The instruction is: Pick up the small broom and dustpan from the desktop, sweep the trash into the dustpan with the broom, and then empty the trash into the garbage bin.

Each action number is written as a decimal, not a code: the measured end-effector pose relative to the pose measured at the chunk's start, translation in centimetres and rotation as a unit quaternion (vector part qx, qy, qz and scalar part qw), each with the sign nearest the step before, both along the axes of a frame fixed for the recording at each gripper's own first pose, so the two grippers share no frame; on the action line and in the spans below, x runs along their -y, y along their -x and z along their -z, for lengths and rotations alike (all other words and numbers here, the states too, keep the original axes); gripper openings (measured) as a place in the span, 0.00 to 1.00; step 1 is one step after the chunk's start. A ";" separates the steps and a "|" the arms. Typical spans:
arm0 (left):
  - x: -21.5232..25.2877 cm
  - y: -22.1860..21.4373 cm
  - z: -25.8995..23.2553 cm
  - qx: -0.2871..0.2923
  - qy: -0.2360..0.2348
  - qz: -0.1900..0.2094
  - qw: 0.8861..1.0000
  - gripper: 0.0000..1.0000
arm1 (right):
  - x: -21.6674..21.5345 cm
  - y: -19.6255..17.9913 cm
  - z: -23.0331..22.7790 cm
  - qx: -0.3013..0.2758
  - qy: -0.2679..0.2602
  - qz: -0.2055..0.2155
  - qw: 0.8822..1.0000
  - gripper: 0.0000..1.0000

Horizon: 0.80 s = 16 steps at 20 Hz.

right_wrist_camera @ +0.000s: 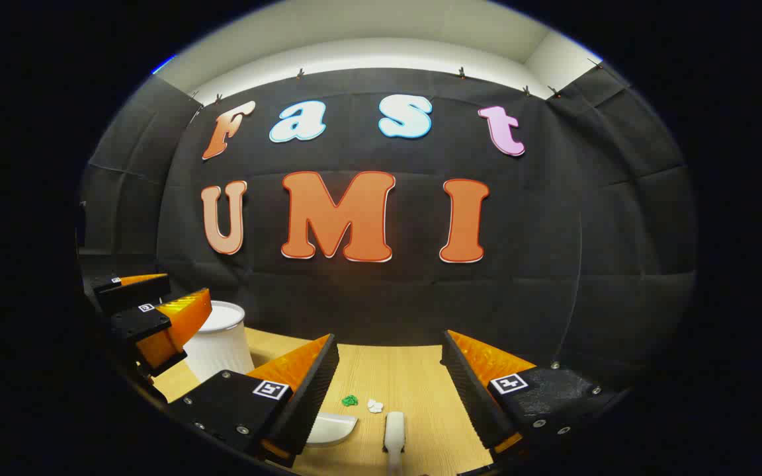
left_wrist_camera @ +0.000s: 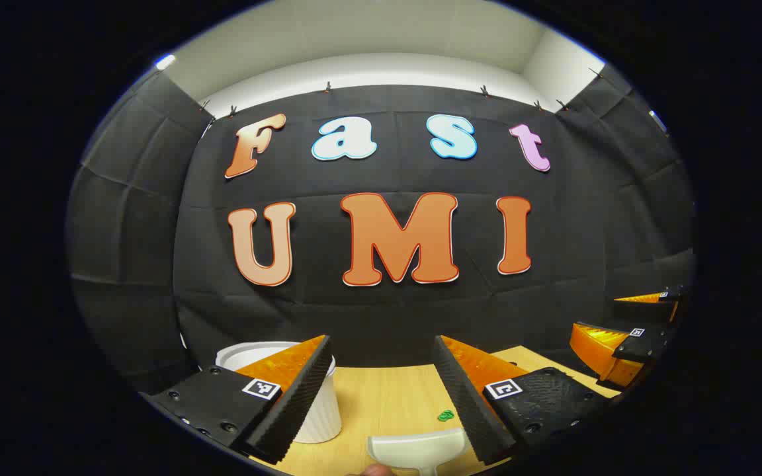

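Both grippers stand spread, with nothing between their fingers. In the left gripper view, the left gripper (left_wrist_camera: 381, 403) is held above the near part of the wooden desktop (left_wrist_camera: 387, 403), its two fingers well apart. Between them, at the near edge of the desktop, lies the white dustpan (left_wrist_camera: 417, 448), touched by neither finger. A small green scrap (left_wrist_camera: 446, 416) lies on the surface just beyond the dustpan, close to the inner face of the finger on that side. The white ribbed garbage bin (left_wrist_camera: 318, 413) stands upright toward the far left corner of the desktop, partly hidden behind the other finger.

In the right gripper view, the right gripper (right_wrist_camera: 391, 390) likewise hangs over the near part of the desktop, fingers apart and gripping nothing. Between them lies a white handle (right_wrist_camera: 394, 430), presumably the small broom; its bristle end cannot be made out. The green scrap and a white scrap (right_wrist_camera: 375, 405) rest side by side on the surface just beyond that handle, apart from it. The dustpan shows as a white curved edge beside the inner face of the finger on the bin's side. The bin stands upright near the far left edge.

Each view also shows the other gripper off to the side, over the desktop's edge; its fingers appear apart.
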<state>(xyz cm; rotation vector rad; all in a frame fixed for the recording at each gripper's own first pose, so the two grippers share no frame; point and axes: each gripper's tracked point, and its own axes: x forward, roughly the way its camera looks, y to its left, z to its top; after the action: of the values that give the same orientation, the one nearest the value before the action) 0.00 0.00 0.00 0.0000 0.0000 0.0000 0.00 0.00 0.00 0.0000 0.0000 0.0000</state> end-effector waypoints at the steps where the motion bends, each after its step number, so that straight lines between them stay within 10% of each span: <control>1: -0.5 0.1 -0.8 0.006 0.003 -0.006 1.000 0.99 | 0.2 0.1 -0.7 0.004 0.000 -0.003 1.000 0.95; 16: -1.4 0.1 -3.1 -0.018 0.013 -0.031 0.999 0.95 | -0.4 -0.5 -1.7 -0.025 0.006 -0.034 0.999 0.95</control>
<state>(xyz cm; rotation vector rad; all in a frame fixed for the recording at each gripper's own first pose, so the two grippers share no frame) -0.14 1.44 3.06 -0.0252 0.0354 0.0613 0.51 0.42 1.71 -0.0120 0.0491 0.0681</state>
